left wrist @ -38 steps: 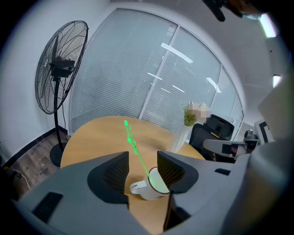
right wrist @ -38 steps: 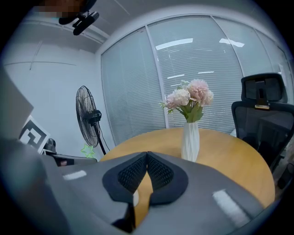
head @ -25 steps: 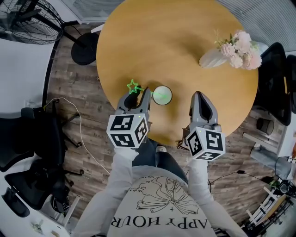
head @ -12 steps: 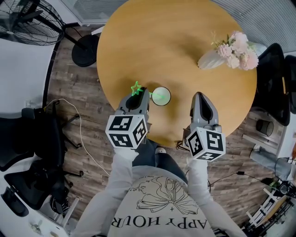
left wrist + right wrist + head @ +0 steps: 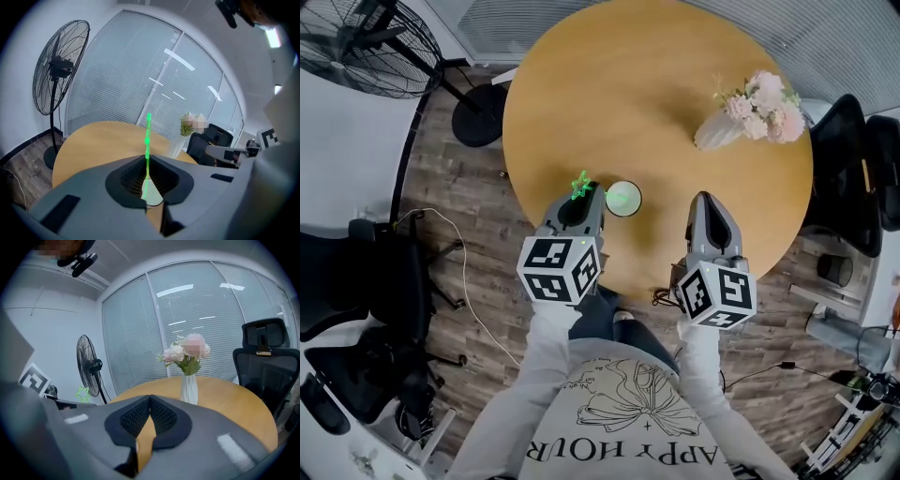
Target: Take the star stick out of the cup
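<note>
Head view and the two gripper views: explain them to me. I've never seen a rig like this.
There is no robot here. A person holds a two-jaw tool in each hand. The head view looks down from a camera on the person's head. Each gripper view comes from a camera riding on that tool, looking along its jaws. The marker cubes are parts of the tools. On the round table stand a white cup and a vase of flowers. The left gripper has just been closing its jaws and now pinches the green star stick, whose lower end is at the cup. The right gripper is shut, with nothing in it, over the table.
</note>
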`<state>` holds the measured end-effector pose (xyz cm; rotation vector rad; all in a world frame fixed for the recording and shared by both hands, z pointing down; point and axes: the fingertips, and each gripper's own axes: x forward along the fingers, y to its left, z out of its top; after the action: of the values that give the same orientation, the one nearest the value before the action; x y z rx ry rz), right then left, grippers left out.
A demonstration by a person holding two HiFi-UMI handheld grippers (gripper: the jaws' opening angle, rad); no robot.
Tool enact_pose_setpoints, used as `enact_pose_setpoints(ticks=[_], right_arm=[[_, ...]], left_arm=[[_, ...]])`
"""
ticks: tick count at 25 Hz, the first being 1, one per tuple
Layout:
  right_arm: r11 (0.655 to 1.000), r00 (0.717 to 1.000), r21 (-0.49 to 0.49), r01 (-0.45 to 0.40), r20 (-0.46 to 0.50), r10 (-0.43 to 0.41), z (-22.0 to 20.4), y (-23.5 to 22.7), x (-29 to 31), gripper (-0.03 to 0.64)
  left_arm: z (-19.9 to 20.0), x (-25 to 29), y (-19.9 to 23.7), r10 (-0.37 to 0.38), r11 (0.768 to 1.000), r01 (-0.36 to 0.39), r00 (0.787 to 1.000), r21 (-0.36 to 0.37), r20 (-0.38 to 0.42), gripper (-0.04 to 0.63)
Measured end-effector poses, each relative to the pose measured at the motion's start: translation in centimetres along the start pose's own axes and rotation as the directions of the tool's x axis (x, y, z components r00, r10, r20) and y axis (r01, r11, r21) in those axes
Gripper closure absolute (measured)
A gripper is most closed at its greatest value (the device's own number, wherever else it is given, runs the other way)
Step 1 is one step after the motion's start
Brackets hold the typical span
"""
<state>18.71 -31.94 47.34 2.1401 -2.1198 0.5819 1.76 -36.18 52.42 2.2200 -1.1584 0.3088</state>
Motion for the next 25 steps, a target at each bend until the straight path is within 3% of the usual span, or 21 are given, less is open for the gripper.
enact_pose_setpoints(ticks=[25], right_arm=[[0.998, 0.986, -0.024, -0.064, 0.152, 0.067, 6.3, 1.8, -4.2, 0.606]], left_arm=[[6.1, -7.0, -3.1, 0.029, 0.998, -0.04, 0.982, 0.055, 0.184, 0.574]])
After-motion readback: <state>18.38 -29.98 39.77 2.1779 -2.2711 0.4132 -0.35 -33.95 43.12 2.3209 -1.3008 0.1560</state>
